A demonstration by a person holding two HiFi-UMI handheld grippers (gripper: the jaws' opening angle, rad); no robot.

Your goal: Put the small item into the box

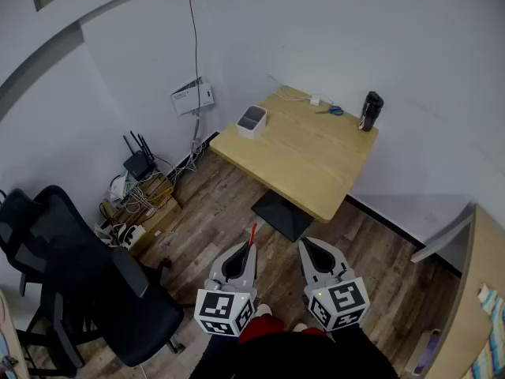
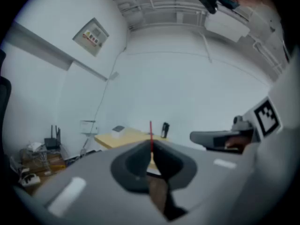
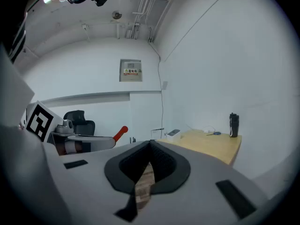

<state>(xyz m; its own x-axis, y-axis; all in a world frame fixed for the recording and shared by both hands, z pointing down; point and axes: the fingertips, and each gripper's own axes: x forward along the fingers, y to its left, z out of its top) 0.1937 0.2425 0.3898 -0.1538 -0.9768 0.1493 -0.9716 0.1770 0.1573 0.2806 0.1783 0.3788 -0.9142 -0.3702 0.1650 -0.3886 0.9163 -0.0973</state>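
The small red item is clamped between the jaws of the left gripper. Its slim end projects beyond the tips, presumably so that it can be lowered end-first. The jaws of the right gripper are pressed together on nothing. The box is seen well ahead of both jaws, on the table. A bottle and scissors are set well to its right. An office chair, left of the jaws, is judged clear of the path.

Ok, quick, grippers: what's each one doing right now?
Left gripper: fingers closed on a thin red item.
Right gripper: fingers closed, nothing between them.
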